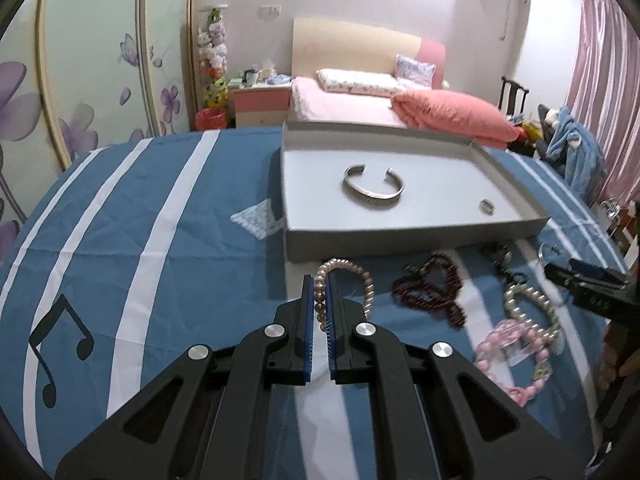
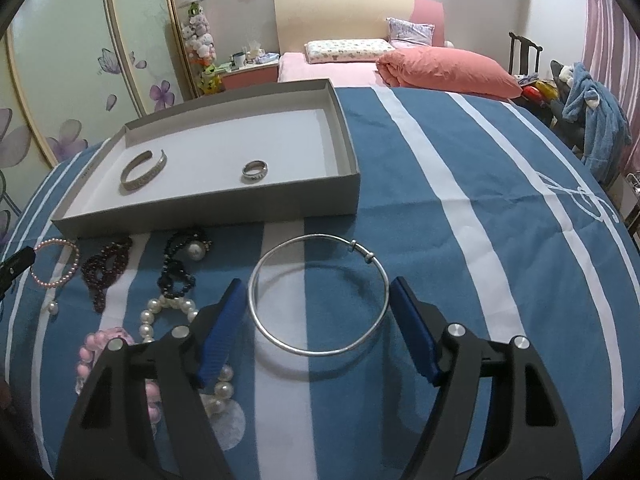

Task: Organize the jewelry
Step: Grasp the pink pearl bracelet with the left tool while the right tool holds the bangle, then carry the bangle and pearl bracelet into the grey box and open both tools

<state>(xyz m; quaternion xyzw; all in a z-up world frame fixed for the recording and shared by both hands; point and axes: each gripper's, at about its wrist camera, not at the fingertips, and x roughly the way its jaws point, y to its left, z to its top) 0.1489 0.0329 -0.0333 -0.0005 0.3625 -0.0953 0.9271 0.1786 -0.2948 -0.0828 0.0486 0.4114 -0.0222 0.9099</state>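
Two pieces are already put away: a silver cuff (image 1: 374, 186) and a small ring (image 2: 255, 171) lie well apart on the floor of the shallow grey box (image 1: 420, 236), which sits on the blue striped cloth (image 1: 160, 220) covering the desk. Most of the work, as I judge it, is still ahead.

The left gripper (image 1: 320, 300) has its fingers clenched on a pink pearl bracelet (image 1: 352, 280), pinching one side of the loop while the rest curves out to the right, just in front of the box's near wall. Whether the loop has left the cloth I can't tell. That one looks next to go in.

The right gripper (image 2: 316, 320) stands with its fingers spread wide either side of a thin silver bangle (image 2: 320, 296) lying flat on the cloth. The pads look close to the hoop or barely brushing it, so I would call it not yet gripped. It is a plain, smooth wire hoop with a small sliding clasp at the top.

Loose between the two are a dark red bead string (image 2: 106, 270), a black bead string (image 2: 178, 270) with one large pearl, a white pearl strand (image 1: 532, 310) and a chunky pale pink bead bracelet (image 1: 516, 348), bunched together and partly overlapping.
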